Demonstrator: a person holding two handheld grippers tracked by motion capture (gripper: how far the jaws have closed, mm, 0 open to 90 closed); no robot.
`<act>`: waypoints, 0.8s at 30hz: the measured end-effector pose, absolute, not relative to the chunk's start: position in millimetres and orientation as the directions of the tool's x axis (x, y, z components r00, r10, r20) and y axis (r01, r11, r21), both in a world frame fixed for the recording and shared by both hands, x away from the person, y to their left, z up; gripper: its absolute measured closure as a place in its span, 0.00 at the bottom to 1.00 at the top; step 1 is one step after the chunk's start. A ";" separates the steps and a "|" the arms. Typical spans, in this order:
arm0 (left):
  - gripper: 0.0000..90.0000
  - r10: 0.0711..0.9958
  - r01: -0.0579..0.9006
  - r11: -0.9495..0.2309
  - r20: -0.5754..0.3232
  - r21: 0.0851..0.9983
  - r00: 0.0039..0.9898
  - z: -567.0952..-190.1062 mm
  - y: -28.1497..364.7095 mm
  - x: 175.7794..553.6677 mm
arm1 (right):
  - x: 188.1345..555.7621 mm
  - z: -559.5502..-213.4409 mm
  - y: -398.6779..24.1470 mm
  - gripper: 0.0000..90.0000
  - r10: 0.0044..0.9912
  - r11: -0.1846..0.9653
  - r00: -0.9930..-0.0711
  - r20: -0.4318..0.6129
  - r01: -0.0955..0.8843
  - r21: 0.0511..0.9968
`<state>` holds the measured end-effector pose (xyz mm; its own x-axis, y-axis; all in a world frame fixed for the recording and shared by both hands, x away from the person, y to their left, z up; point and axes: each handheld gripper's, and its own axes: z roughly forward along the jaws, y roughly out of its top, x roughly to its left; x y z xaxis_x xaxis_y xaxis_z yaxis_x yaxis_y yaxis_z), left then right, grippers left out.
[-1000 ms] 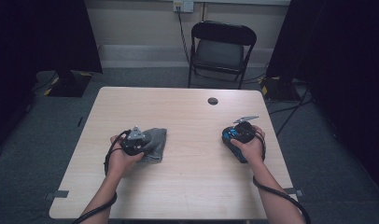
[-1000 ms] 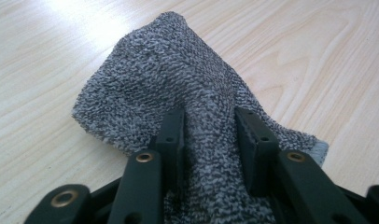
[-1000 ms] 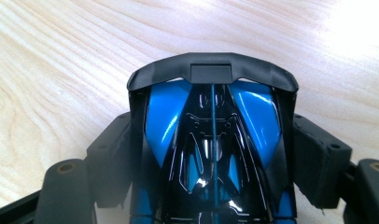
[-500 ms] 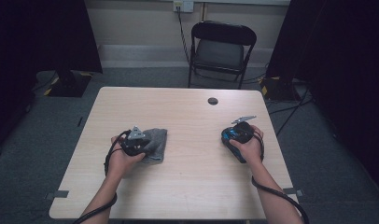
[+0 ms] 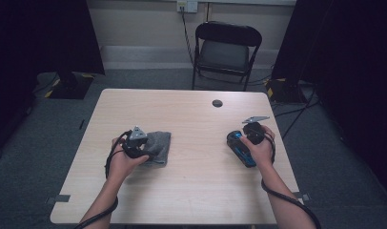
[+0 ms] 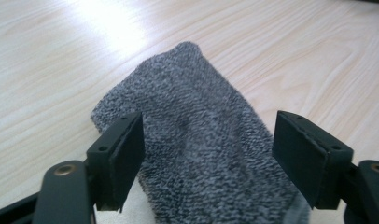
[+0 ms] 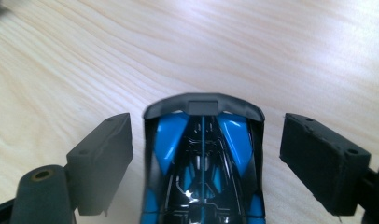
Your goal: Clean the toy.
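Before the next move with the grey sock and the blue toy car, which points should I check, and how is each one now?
1. Left gripper jaws have just been opening; apart from the grey sock: ok.
2. Sock lies flat on the table: ok.
3. Right gripper jaws have just been opening; gaps beside the blue toy car: ok.
4. Car stands on its wheels: cannot tell.
5. Sock and car well apart: ok.

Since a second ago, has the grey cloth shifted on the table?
No. In the high view the grey cloth lies at the same spot relative to the table's near-left edge. The left gripper has just been opening, with the cloth between its jaws.
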<state>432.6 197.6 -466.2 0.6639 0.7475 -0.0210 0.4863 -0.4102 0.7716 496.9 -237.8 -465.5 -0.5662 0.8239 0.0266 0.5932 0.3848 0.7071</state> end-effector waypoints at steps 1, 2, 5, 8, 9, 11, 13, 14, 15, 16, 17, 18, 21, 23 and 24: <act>0.27 0.745 0.485 -0.417 -0.016 0.768 0.666 -464.2 197.2 432.2 | 495.1 -462.9 -238.0 0.18 0.820 0.385 -0.572 0.027 0.584 0.715; 0.26 0.744 0.486 -0.416 -0.019 0.769 0.668 -462.9 195.6 431.5 | 493.1 -460.5 -237.9 0.17 0.812 0.392 -0.583 0.022 0.574 0.719; 0.23 0.739 0.473 -0.419 -0.012 0.775 0.674 -458.6 192.2 429.6 | 486.2 -455.0 -236.3 0.17 0.794 0.418 -0.607 0.010 0.559 0.716; 0.20 0.735 0.477 -0.412 -0.026 0.776 0.677 -455.4 188.4 427.4 | 478.7 -451.5 -233.7 0.16 0.774 0.423 -0.632 0.023 0.544 0.724; 0.20 0.734 0.474 -0.413 -0.024 0.778 0.679 -454.4 187.5 426.8 | 476.2 -450.4 -232.3 0.17 0.768 0.430 -0.640 0.020 0.539 0.724; 0.20 0.730 0.474 -0.413 -0.028 0.777 0.682 -451.6 186.1 425.0 | 470.8 -449.2 -229.3 0.16 0.752 0.452 -0.659 0.005 0.521 0.724; 0.20 0.725 0.464 -0.419 -0.019 0.780 0.688 -448.0 184.6 423.0 | 466.0 -449.0 -227.2 0.16 0.741 0.458 -0.672 0.014 0.520 0.721; 0.20 0.721 0.460 -0.420 -0.020 0.782 0.693 -446.9 183.8 422.4 | 462.9 -449.2 -226.2 0.16 0.736 0.459 -0.677 0.020 0.520 0.721; 0.19 0.718 0.453 -0.425 -0.012 0.784 0.696 -445.4 183.1 421.5 | 461.1 -449.3 -225.6 0.17 0.733 0.457 -0.680 0.024 0.518 0.723; 0.19 0.713 0.451 -0.427 -0.015 0.784 0.701 -444.7 181.5 420.5 | 458.7 -449.6 -224.7 0.16 0.729 0.456 -0.684 0.028 0.516 0.725; 0.19 0.710 0.448 -0.430 -0.013 0.784 0.704 -444.0 180.3 419.7 | 456.7 -450.0 -223.9 0.16 0.722 0.459 -0.692 0.031 0.512 0.726; 0.19 0.708 0.444 -0.430 -0.012 0.786 0.706 -443.7 178.9 418.9 | 454.6 -450.4 -222.9 0.16 0.718 0.461 -0.695 0.034 0.512 0.725; 0.18 0.692 0.441 -0.435 -0.021 0.785 0.721 -443.4 173.8 416.0 | 449.0 -450.9 -219.8 0.16 0.705 0.469 -0.708 0.036 0.504 0.725; 0.18 0.681 0.435 -0.437 -0.026 0.787 0.732 -444.2 169.3 413.7 | 444.8 -450.8 -216.9 0.16 0.693 0.479 -0.720 0.032 0.493 0.726; 0.18 0.676 0.434 -0.434 -0.033 0.789 0.736 -444.6 166.6 412.1 | 443.4 -450.9 -215.8 0.17 0.688 0.482 -0.725 0.032 0.490 0.727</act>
